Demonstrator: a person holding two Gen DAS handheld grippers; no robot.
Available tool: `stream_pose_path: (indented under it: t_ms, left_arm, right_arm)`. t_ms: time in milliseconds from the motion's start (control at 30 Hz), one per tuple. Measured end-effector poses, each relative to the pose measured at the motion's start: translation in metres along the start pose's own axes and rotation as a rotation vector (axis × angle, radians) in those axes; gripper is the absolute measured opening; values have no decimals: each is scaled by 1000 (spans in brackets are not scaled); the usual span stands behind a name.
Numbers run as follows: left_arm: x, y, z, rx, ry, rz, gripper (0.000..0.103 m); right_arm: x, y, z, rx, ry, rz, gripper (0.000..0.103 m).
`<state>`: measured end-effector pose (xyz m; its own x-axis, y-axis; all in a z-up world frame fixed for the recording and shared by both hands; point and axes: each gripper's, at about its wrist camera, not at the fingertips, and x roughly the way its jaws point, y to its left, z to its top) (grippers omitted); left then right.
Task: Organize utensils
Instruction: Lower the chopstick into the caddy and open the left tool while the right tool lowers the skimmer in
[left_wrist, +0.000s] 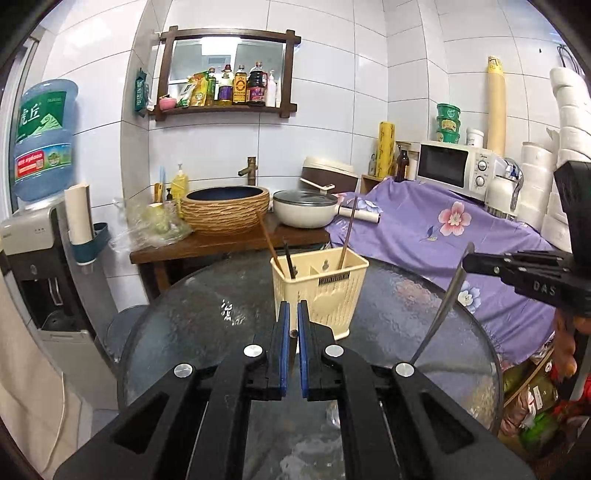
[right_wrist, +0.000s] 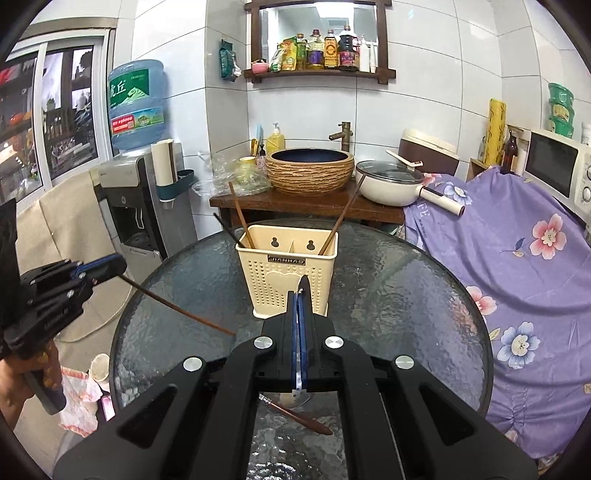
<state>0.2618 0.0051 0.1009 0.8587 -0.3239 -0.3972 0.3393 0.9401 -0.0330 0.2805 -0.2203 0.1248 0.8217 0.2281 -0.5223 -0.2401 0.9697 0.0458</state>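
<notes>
At the near edge of the desk (right_wrist: 406, 314), a brown-handled utensil (right_wrist: 306, 422) lies flat on the glass, not yet collected. Above it, my right claw (right_wrist: 300, 291) is pressed together on a flat metal utensil (left_wrist: 439, 314), whose free end hangs down toward the desk. My left claw (left_wrist: 292, 306) pinches a brown chopstick (right_wrist: 177, 308) by one end. The free end slants down over the glass toward the left edge, and I cannot tell whether it touches. Nearer the far edge stands the cream holder (right_wrist: 266, 273), upright, with two compartments: two sticks in the left one, one stick in the right.

Procedure for the step in hand, as I judge it:
1. Tilt the chopstick until its free end points down.
2. Centre that end over the left compartment, clear of the leaning sticks.
3. Lower it past the rim before releasing; a high drop may bounce it out.
4. Keep the right claw aside so the two utensils do not cross.
</notes>
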Motion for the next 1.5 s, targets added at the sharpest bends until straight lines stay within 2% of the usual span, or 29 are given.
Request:
stream_pose_path:
  t_ms: [100,467,700,833,933,1067,1200,1333,1500]
  left_arm:
    - [9,6,11,-38,14,-44,4]
    - [29,13,52,-71,78,-161,4]
    - [29,4,92,-39,43,-187,4]
    - [29,-3,129,-25,11,-196,4]
    - [31,-6,158,2,-23,-167,4]
    - [36,-3,192,-27,-56,-158,4]
    - [50,2,218,-37,-91,-107,4]
    - [75,3,225,-38,-89,-63,4]
    - [100,9,225,-71,-74,-57,4]
  right_arm:
    - [-3,-1,7,-6,-13,10,1]
    - [0,-5,44,-29,-11,46,1]
    - [-3,-2,83,-58,-41,52,1]
    - [-2,-2,118,-67,-53,62,1]
    - [2,-7,149,-48,-62,62,1]
    - [4,-13,188,-23,-97,65,1]
    - [19,-13,220,-30,-111,42,1]
    - [44,-8,228,-57,-101,6,2]
    - [79,-11,220,-37,-70,1,2]
